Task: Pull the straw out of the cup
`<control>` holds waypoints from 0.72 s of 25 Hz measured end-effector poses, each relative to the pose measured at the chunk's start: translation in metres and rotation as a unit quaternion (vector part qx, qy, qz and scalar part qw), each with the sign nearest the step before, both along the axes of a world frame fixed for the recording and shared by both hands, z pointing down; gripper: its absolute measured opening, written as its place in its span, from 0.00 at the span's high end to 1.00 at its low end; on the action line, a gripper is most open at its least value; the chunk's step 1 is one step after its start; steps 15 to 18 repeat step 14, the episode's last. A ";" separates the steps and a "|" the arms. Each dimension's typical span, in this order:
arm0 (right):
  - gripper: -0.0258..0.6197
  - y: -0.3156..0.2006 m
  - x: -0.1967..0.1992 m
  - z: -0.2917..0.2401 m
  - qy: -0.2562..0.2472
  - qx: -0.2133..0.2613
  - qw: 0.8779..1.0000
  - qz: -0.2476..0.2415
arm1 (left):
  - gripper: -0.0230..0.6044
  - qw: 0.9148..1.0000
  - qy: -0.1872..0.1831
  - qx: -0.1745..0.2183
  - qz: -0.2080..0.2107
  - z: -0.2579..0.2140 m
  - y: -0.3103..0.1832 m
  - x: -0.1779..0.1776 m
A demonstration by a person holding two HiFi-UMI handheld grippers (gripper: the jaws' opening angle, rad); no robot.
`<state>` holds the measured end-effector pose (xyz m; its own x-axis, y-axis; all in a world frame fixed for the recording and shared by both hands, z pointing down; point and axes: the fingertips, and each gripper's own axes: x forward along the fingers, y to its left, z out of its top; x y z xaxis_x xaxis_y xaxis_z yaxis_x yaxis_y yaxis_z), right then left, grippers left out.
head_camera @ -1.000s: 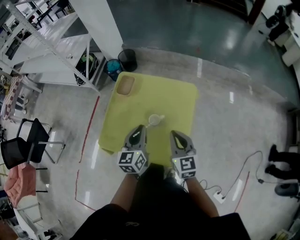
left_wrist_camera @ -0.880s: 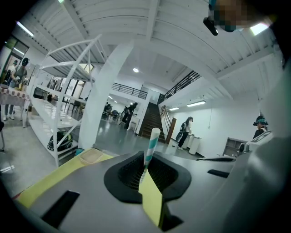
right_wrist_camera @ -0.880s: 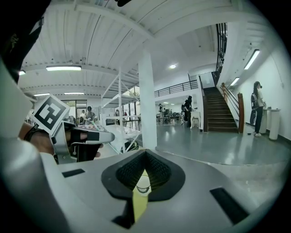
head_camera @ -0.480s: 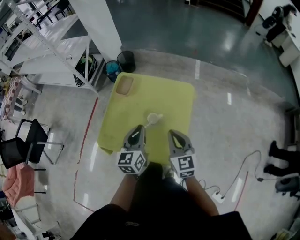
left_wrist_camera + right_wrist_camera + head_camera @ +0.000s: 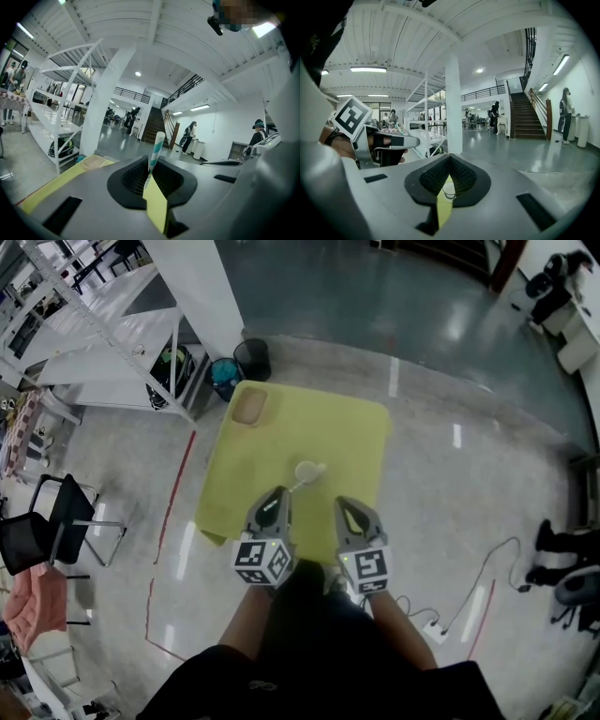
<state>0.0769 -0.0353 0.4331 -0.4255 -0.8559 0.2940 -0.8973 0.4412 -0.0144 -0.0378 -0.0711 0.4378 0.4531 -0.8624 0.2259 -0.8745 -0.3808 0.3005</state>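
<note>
Between the left gripper (image 5: 277, 498) jaws, pinched, stands a teal-and-white striped straw (image 5: 156, 149) (right gripper (image 5: 448, 179) jaws together).

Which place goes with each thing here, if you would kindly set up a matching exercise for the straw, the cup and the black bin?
Things:
1. straw
2. cup
3. black bin

Places:
A. on the floor, beyond the far left corner of the mat
B. clamped upright in the left tongs
C. standing on the yellow-green mat, ahead of both tongs

Pairs: 1-B, 2-C, 3-A
</note>
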 end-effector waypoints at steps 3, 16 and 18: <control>0.94 0.004 0.003 -0.001 0.002 0.003 1.000 0.000 | 0.86 1.000 0.001 -0.001 0.003 0.001 0.002 0.004; 0.94 0.006 0.003 -0.005 0.001 0.008 1.000 0.002 | 0.86 1.000 0.002 0.000 0.008 0.000 0.001 0.007; 0.94 0.006 0.003 -0.005 0.001 0.008 1.000 0.002 | 0.86 1.000 0.002 0.000 0.008 0.000 0.001 0.007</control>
